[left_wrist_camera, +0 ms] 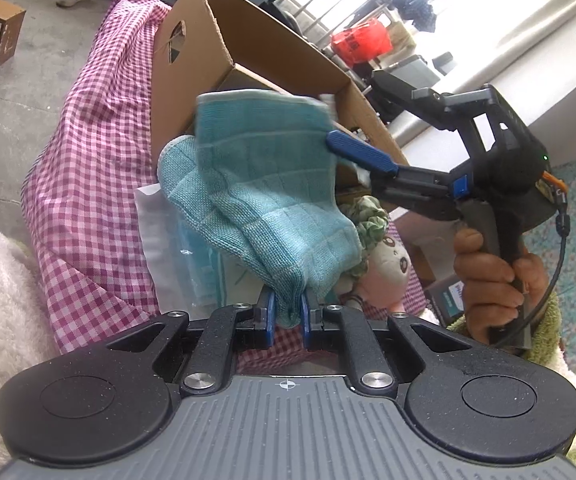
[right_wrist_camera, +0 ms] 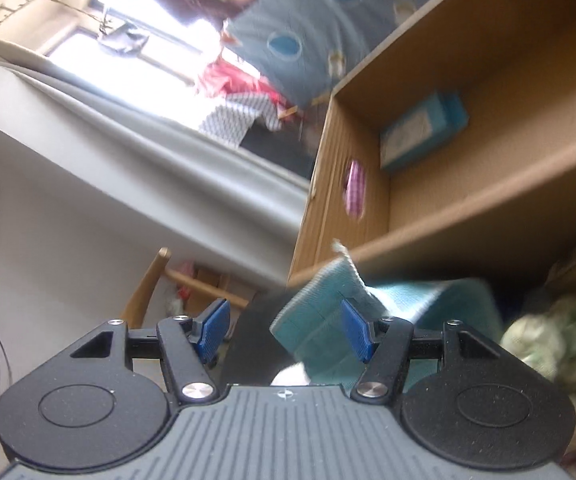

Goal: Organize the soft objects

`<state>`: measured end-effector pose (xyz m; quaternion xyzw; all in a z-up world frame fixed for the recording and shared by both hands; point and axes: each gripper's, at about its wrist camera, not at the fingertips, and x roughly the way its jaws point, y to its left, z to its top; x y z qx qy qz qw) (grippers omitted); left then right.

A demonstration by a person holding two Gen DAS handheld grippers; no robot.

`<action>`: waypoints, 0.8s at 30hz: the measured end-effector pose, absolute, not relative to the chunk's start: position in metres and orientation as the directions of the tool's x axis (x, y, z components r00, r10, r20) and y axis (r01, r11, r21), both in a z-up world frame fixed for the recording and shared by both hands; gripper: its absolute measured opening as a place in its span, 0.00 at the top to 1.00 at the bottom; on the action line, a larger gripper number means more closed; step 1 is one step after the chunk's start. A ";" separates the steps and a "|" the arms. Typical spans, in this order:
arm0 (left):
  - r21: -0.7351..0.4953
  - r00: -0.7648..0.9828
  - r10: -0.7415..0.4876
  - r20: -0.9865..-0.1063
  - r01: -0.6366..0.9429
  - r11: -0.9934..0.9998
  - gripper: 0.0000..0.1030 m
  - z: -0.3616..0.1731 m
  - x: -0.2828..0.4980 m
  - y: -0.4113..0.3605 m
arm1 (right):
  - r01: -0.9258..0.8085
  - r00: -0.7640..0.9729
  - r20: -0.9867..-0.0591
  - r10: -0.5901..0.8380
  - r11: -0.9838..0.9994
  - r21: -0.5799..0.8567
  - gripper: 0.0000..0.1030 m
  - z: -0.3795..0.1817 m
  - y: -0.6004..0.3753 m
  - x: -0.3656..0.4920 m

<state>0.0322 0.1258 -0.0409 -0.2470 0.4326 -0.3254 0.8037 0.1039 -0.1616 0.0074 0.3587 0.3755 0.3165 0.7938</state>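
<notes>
In the left wrist view, nearest the lens, the left gripper (left_wrist_camera: 288,316) was clamped tight on the lower corner of a teal cloth (left_wrist_camera: 264,188), which rose from the blue pads toward 12 o'clock and hid much of what lay beyond. At 3 o'clock the right gripper (left_wrist_camera: 361,156), held by a hand (left_wrist_camera: 495,280), reached in sideways, one blue finger (left_wrist_camera: 361,156) lying against the cloth's upper right edge. Behind the cloth stood a cardboard box (left_wrist_camera: 192,76) on a pink checked cover (left_wrist_camera: 84,184), its open rim at 12 o'clock and a handle hole in its left wall. A clear packet (left_wrist_camera: 176,248) lay at 9 o'clock of the cloth, and a plush toy (left_wrist_camera: 383,264) with a green frilled piece (left_wrist_camera: 367,216) sat just right of it. Bare floor lay open at 10 o'clock.

In the right wrist view, blurred, the right gripper (right_wrist_camera: 284,330) stood open; its right pad overlapped the cloth's (right_wrist_camera: 319,320) white-trimmed edge, while the left pad was clear of it. Whether that right pad touched the cloth could not be told. The box (right_wrist_camera: 487,208) opened at 1 o'clock, free of obstruction, with a blue carton (right_wrist_camera: 423,132) lying inside against its far wall. A wooden chair (right_wrist_camera: 156,280) stood at 10 o'clock.
</notes>
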 end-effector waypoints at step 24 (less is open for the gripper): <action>-0.839 0.378 -0.842 -0.386 0.236 0.491 0.89 -0.033 0.039 0.147 | -0.780 0.626 -0.617 0.478 0.355 -0.516 0.47 -0.003 -0.063 -0.016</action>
